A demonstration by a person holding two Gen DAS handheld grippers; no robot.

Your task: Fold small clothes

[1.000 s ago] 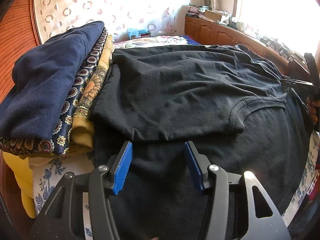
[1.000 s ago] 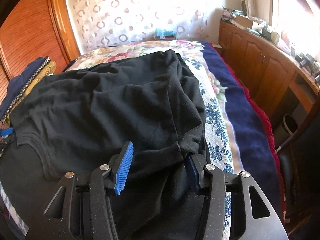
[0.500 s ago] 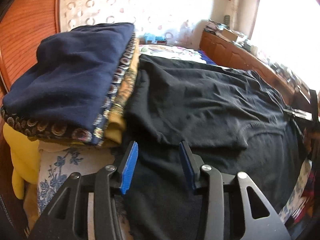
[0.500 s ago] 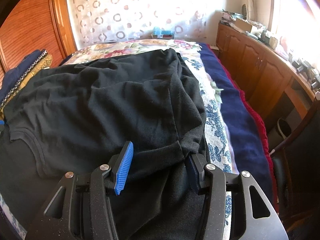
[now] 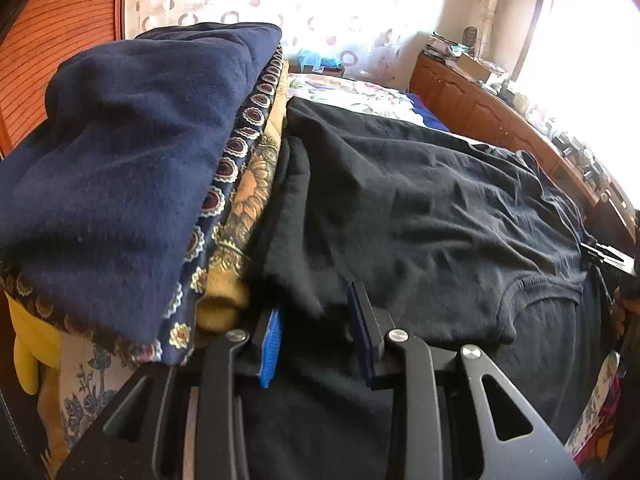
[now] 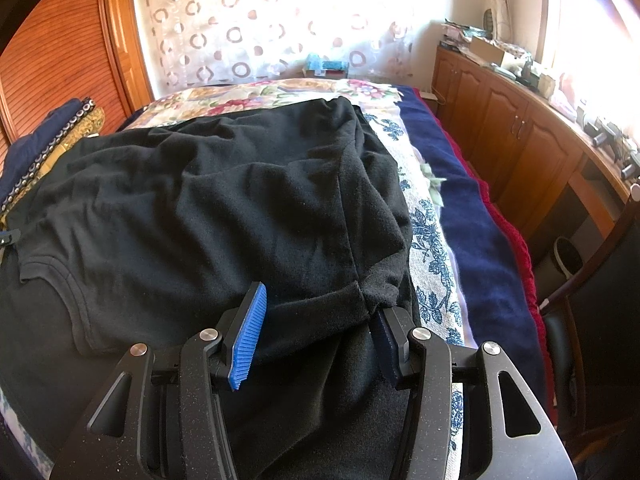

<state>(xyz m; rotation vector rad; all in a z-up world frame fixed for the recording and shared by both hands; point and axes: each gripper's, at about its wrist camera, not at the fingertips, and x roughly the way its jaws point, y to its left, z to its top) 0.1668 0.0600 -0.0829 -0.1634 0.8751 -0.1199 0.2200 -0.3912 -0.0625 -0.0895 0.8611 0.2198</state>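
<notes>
The black knit T-shirt (image 5: pixel 420 208) lies spread across the bed, its top layer folded over with the ribbed neckline toward the near right. At its near-left corner the left gripper (image 5: pixel 316 332) has its blue-padded jaws closing around a bunched fold of the cloth; to do this well, it should catch both layers at the very corner and clear the stack of folded clothes, navy over gold paisley (image 5: pixel 132 168), just beside on the left. The right gripper (image 6: pixel 316 324) sits at the near-right sleeve hem with its fingers parted around the cloth; whether they actually pinch it I cannot tell. Both corners should lift evenly. Underneath is a floral bedspread (image 6: pixel 424 216); far off hang circle-print curtains (image 6: pixel 256 24), with wooden cabinets (image 6: pixel 516 136) along the right wall
</notes>
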